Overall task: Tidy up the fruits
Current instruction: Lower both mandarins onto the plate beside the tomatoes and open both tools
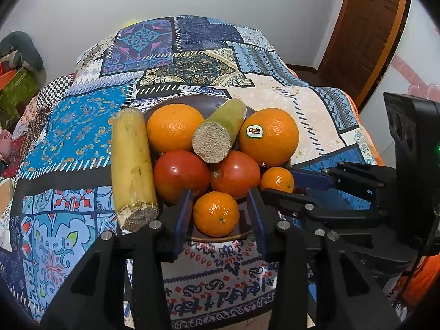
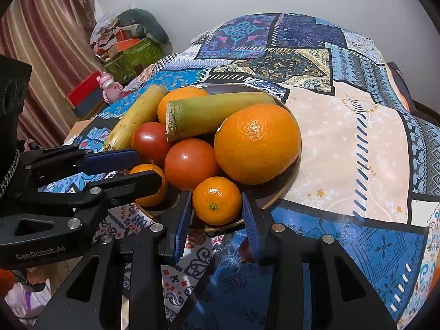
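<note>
Two mandarins at near rim of plate (image 1: 220, 238). Left gripper (image 1: 217, 214) brackets one mandarin (image 1: 216, 214), pads part-open, small gaps each side. Right gripper (image 2: 217, 214) straddles other mandarin (image 2: 216, 200), likewise unclamped, fruit dead ahead between fingers.

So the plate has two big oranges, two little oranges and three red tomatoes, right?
Nearly. The plate holds two tomatoes, not three, as the left wrist view shows. The two big oranges and two little oranges are right.
</note>
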`<state>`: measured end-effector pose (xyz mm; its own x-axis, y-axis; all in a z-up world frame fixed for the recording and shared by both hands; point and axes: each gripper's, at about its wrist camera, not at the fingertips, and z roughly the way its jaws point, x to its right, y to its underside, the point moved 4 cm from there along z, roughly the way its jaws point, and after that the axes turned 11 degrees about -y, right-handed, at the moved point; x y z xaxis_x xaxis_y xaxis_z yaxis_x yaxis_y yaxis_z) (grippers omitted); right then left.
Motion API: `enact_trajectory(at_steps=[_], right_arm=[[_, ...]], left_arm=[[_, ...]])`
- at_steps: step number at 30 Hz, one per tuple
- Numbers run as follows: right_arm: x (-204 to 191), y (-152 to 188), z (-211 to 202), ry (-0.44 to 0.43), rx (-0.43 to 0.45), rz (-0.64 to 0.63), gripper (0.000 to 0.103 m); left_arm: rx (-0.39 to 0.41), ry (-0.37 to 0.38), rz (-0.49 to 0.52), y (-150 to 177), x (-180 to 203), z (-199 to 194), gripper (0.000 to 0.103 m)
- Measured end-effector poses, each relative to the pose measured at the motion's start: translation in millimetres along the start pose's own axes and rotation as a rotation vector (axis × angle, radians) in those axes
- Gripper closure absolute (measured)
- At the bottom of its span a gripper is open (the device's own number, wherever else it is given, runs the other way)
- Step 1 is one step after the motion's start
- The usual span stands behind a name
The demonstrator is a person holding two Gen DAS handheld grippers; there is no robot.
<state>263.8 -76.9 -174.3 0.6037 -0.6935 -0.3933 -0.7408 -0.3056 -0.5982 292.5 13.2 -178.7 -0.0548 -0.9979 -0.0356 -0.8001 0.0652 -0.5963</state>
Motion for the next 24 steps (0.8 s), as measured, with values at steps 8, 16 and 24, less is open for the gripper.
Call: enact_trajectory(at_steps=[8,16,24], right_arm=[[-6,-3,-15,0.009,0.026,-0.017,0.066],[-11,0,-42,0.043,0.047,-0.042,0.066],[-5,17,-59,0.079,0.033,-0.036,0.066]], left_arm=[[0.049,-0.019,0.002,5,-10,-32,0.061],[0.042,-0.05,-0.033,24,-38,-57,0.061],[-0.004,-0.096,-0.034,55,-54,-60,0.061]])
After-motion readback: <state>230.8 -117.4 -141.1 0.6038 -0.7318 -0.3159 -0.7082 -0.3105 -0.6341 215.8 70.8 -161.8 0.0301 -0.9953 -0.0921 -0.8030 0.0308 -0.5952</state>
